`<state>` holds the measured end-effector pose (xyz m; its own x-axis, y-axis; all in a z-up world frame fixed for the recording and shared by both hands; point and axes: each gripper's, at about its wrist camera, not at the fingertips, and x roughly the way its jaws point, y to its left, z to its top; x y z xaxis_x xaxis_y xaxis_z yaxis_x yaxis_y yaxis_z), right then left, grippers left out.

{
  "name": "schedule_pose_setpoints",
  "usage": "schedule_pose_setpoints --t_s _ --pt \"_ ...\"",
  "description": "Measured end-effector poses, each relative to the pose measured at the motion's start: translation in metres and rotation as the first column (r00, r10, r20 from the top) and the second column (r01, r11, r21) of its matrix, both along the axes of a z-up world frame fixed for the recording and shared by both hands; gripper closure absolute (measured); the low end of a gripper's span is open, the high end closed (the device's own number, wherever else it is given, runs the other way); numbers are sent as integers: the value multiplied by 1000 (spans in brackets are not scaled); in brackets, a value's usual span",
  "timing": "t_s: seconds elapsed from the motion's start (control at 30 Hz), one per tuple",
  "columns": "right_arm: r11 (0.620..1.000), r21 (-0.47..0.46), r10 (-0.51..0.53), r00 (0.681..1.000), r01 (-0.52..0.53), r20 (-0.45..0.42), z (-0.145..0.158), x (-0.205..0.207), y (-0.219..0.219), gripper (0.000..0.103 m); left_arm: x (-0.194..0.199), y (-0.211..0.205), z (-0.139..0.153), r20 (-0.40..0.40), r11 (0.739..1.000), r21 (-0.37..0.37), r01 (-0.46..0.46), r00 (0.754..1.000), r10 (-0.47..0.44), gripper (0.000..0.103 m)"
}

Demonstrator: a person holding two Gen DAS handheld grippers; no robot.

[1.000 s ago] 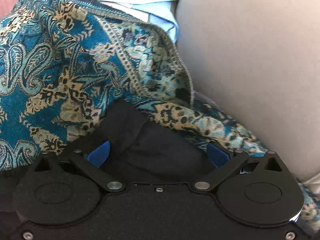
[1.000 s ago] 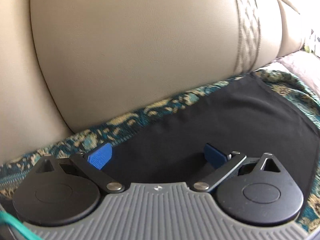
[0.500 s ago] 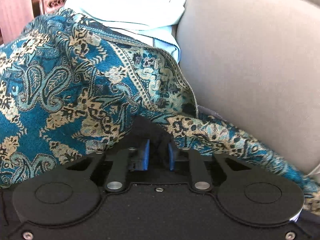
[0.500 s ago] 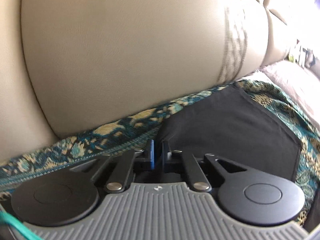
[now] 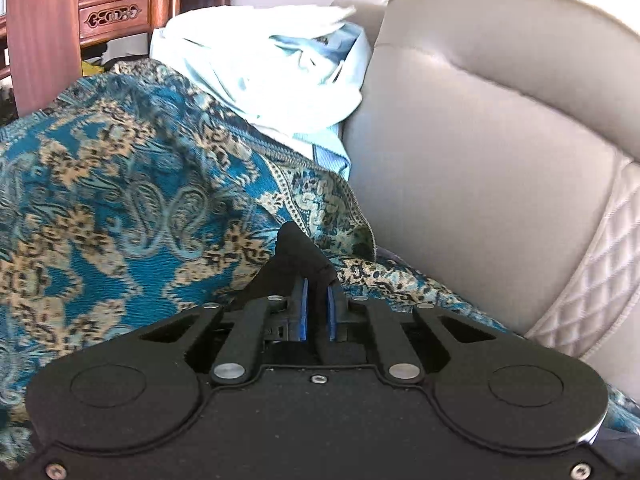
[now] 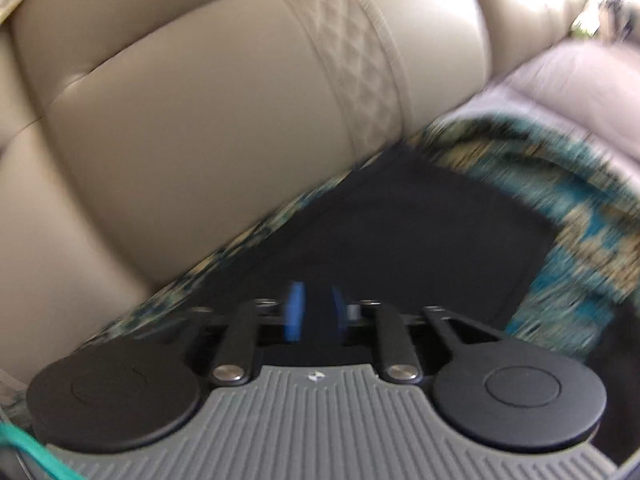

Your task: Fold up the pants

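**Both claws pinch the black pants on the sofa**

The left claw [image 5: 316,312] has its blue pads [image 5: 304,308] drawn close together with a bunched peak of the black pants [image 5: 298,254] caught between them; the cloth rises in a point just past the fingertips. Around it lies a teal paisley throw [image 5: 120,208], draped over the seat, with a pale blue garment [image 5: 272,76] heaped behind it against the beige sofa [image 5: 480,168]. Wooden furniture [image 5: 44,28] stands at the far left.

The right claw [image 6: 316,312] is likewise closed on dark cloth of the pants [image 6: 420,232], which spread flat beyond it over the throw [image 6: 572,248], beside the sofa back [image 6: 220,120]. This view is blurred.
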<state>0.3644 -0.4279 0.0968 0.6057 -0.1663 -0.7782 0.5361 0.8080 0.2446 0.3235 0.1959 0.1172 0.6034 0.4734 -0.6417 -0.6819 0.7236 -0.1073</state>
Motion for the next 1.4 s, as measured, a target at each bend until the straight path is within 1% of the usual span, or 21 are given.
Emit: schedule_pose_setpoints --t_s 0.03,0.1,0.27,0.37,0.43,0.47,0.5,0.6,0.63,0.67,0.77,0.83,0.93,1.0,1.07,1.13,1.2,1.23,1.33,1.37,1.4 --pt "999 43 20 1000 -20 -3 -3 1 7 38 -8 0 6 6 1000 1 13 1000 -13 94" --pt "992 110 68 998 -66 -14 -8 9 31 37 -25 0 15 18 999 4 38 999 -38 94" --pt "968 200 163 985 -151 -48 -28 37 93 33 -52 8 18 19 997 -39 71 997 -71 95" --pt "967 177 210 969 -186 -132 -39 55 133 33 -58 13 13 11 994 -48 99 995 -99 97" --pt "976 143 187 967 -163 -175 -44 62 147 33 -60 15 11 12 992 -52 112 994 -112 97" --pt "981 126 169 971 -148 -171 -42 62 151 33 -60 17 10 13 992 -57 117 993 -116 97" --pt "982 132 157 973 -135 -170 -41 62 153 33 -59 18 10 15 991 -60 122 992 -122 97" --pt "964 232 159 980 -127 -123 -43 56 145 34 -56 20 8 24 989 -51 141 990 -140 97" --pt "956 265 155 983 -125 -97 -44 53 139 36 -55 20 8 24 989 -50 142 990 -141 97" --pt "951 285 145 986 -117 -78 -46 53 133 40 -54 20 7 24 988 -53 143 990 -141 97" --pt "947 314 95 994 -72 -58 -54 52 119 48 -53 22 5 29 988 -70 139 990 -137 98" --pt "930 365 70 997 -53 -33 -58 48 110 48 -52 26 7 38 986 -85 140 990 -138 98" --pt "895 431 121 993 -112 5 -61 41 108 45 -49 35 10 50 984 -125 125 992 -119 98" --pt "848 509 151 988 -148 37 -68 31 111 45 -46 40 11 54 982 -146 117 992 -110 98" --pt "799 579 165 985 -164 50 -78 24 118 46 -44 42 11 50 983 -147 114 993 -108 98" --pt "771 612 188 981 -179 49 -79 24 129 46 -42 42 10 42 983 -145 111 993 -106 98" --pt "746 637 217 975 -195 44 -79 29 143 42 -42 43 9 36 983 -147 108 994 -104 98" --pt "741 640 228 973 -204 47 -79 32 150 42 -42 43 9 35 983 -145 108 994 -104 98" --pt "780 597 187 980 -187 62 -81 41 166 45 -43 41 9 27 985 -134 112 994 -109 98" --pt "789 590 162 984 -172 71 -83 45 168 47 -42 40 9 21 986 -124 114 993 -112 98" --pt "804 575 132 988 -151 75 -83 49 169 51 -42 39 9 17 986 -117 115 993 -114 98"
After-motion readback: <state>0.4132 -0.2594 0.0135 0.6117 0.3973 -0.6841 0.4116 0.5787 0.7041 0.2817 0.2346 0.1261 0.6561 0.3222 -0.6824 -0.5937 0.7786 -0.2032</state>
